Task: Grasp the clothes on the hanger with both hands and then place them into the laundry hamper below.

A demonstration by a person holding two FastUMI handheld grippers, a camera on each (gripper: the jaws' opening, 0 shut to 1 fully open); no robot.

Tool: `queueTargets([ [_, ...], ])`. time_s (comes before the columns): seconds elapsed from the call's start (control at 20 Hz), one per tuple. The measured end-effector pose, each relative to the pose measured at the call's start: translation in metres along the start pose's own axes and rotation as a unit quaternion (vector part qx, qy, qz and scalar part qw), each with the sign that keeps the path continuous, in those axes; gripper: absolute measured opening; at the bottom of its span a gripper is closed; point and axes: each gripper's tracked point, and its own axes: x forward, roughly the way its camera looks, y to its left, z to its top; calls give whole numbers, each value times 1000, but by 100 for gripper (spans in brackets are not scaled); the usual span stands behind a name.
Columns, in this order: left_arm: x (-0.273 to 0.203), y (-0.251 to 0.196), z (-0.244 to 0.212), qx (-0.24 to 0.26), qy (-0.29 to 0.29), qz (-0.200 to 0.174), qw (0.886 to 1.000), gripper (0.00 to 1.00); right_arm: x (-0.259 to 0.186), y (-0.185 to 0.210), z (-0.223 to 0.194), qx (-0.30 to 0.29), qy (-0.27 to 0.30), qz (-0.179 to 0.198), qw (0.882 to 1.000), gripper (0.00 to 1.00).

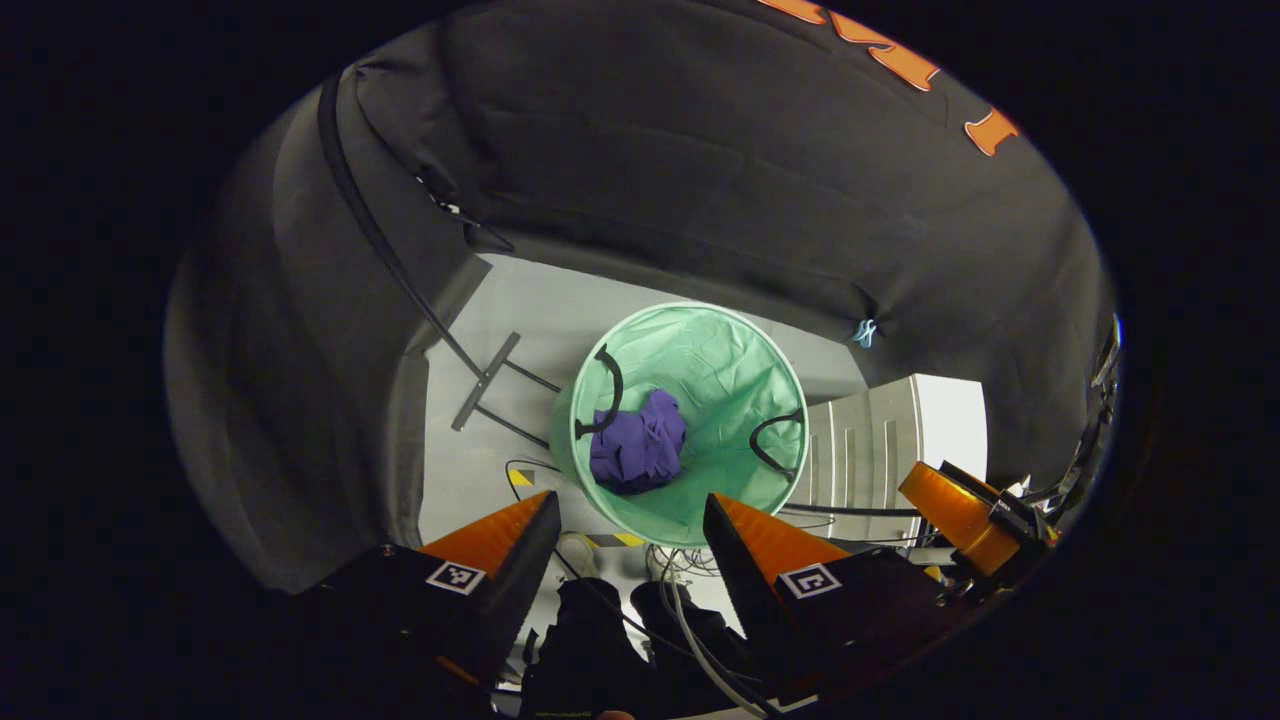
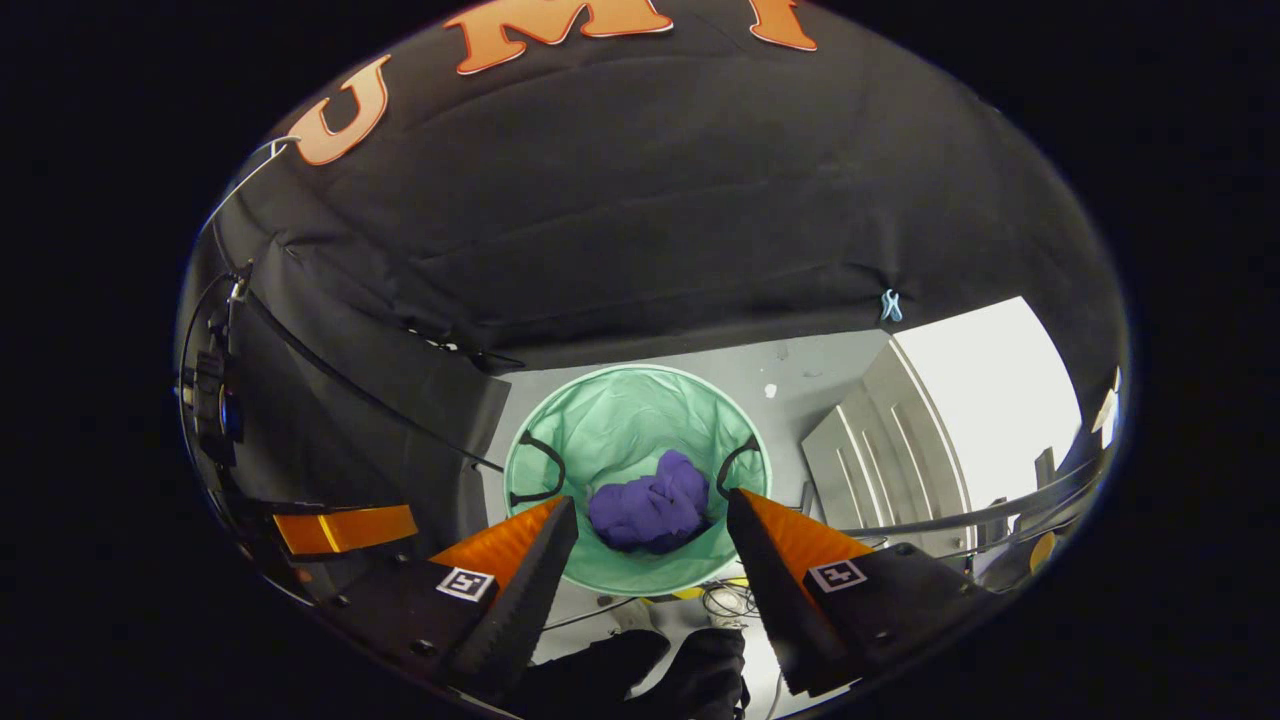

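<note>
Clothes (image 1: 638, 442), a crumpled purple bundle, lie inside the green laundry hamper (image 1: 730, 350) on the floor, below and beyond both claws. Left claw (image 1: 630, 525) hangs spread and empty above the hamper's near rim; right claw (image 2: 650, 525) likewise gapes, holding nothing.
</note>
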Motion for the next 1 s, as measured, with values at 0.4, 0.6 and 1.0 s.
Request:
queueTargets([
  [0.4, -5, 19, -36, 0, 9, 28, 1000, 98, -33, -4, -22, -3, -19, -14, 1000, 99],
  [0.6, -22, 7, -44, 8, -10, 33, 999, 97, -58, -20, -9, 7, -51, -10, 999, 99],
  [1.0, -89, -48, -69, -3, -100, 23, 995, 98, -140, -54, 6, -7, -127, 3, 992, 99],
])
